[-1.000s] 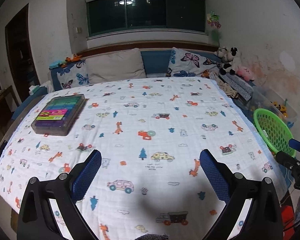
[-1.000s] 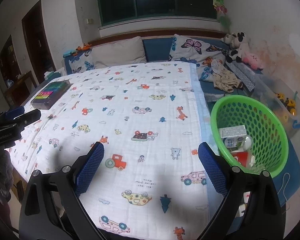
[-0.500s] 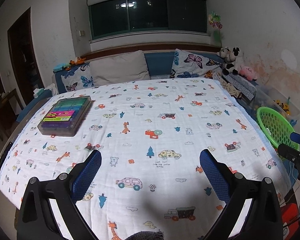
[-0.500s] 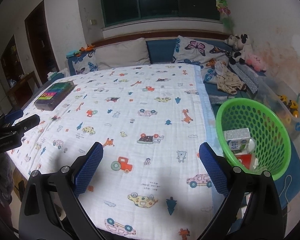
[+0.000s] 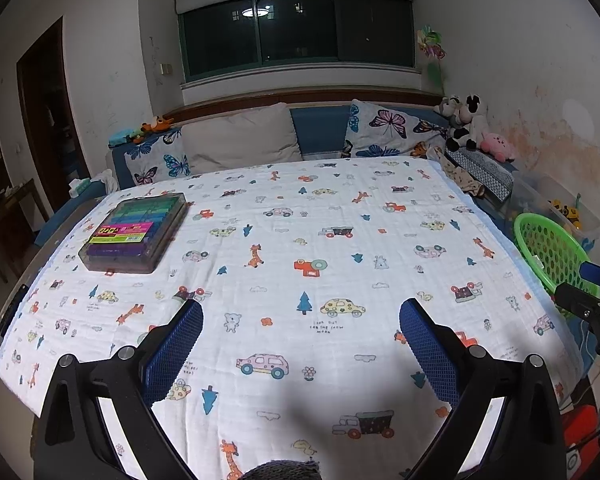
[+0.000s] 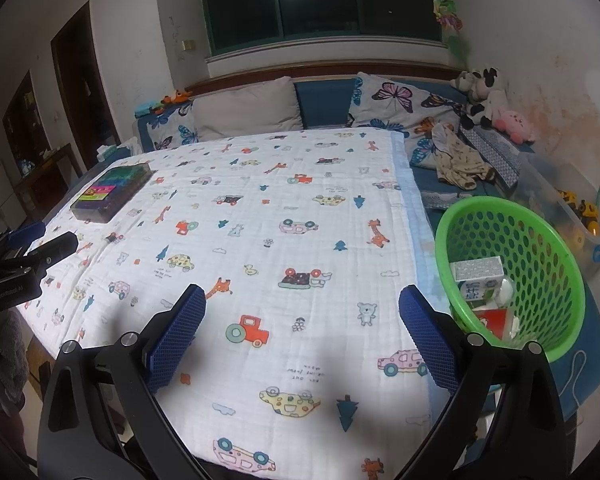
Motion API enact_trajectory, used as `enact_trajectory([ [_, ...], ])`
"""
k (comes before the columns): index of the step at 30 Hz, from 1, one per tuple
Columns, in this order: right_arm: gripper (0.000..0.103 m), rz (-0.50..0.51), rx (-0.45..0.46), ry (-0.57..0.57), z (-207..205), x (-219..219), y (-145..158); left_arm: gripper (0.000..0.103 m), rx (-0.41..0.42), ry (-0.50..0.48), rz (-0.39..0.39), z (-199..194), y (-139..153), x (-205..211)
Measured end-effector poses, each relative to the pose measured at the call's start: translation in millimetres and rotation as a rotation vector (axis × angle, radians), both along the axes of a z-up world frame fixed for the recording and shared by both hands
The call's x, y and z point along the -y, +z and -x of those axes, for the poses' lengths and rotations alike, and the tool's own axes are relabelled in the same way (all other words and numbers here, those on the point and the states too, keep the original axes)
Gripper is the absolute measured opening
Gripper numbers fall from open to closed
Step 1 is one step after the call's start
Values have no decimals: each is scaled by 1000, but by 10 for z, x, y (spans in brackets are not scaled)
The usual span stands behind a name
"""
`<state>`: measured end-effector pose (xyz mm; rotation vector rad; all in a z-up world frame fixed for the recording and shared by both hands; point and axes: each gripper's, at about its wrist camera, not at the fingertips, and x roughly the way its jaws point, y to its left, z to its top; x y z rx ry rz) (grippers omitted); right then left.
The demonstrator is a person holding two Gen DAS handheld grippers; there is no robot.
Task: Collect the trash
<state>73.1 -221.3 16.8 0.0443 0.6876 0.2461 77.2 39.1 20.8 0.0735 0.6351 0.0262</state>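
Observation:
A green plastic basket (image 6: 540,240) stands off the right edge of the patterned cloth (image 6: 284,208). It holds a small milk carton (image 6: 478,278), a red packet (image 6: 494,320) and a white scrap. The basket also shows at the right of the left wrist view (image 5: 548,248). My left gripper (image 5: 300,344) is open and empty above the near part of the cloth (image 5: 308,240). My right gripper (image 6: 300,332) is open and empty above the cloth, left of the basket. No loose trash shows on the cloth.
A clear box of coloured pens (image 5: 136,232) lies on the cloth at the far left. Pillows (image 5: 240,138) and plush toys (image 5: 472,128) line the back. A clear bin of toys (image 6: 572,208) sits behind the basket. Clothes (image 6: 460,160) lie at the right.
Both grippers have drawn back and risen a little, so more of the cloth shows. The basket's contents are the same. Both grippers stayed open.

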Motion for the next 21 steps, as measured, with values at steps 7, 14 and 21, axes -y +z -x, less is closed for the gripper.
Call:
enact_trajectory([
  [7, 97, -1, 0, -1, 1, -10, 0, 95, 2, -3, -9, 15, -10, 3],
  [14, 97, -1, -2, -1, -3, -17, -5, 95, 2, 2, -10, 15, -7, 0],
  [21, 97, -1, -1, -1, -4, -32, -7, 95, 10, 8, -24, 14, 8, -20],
])
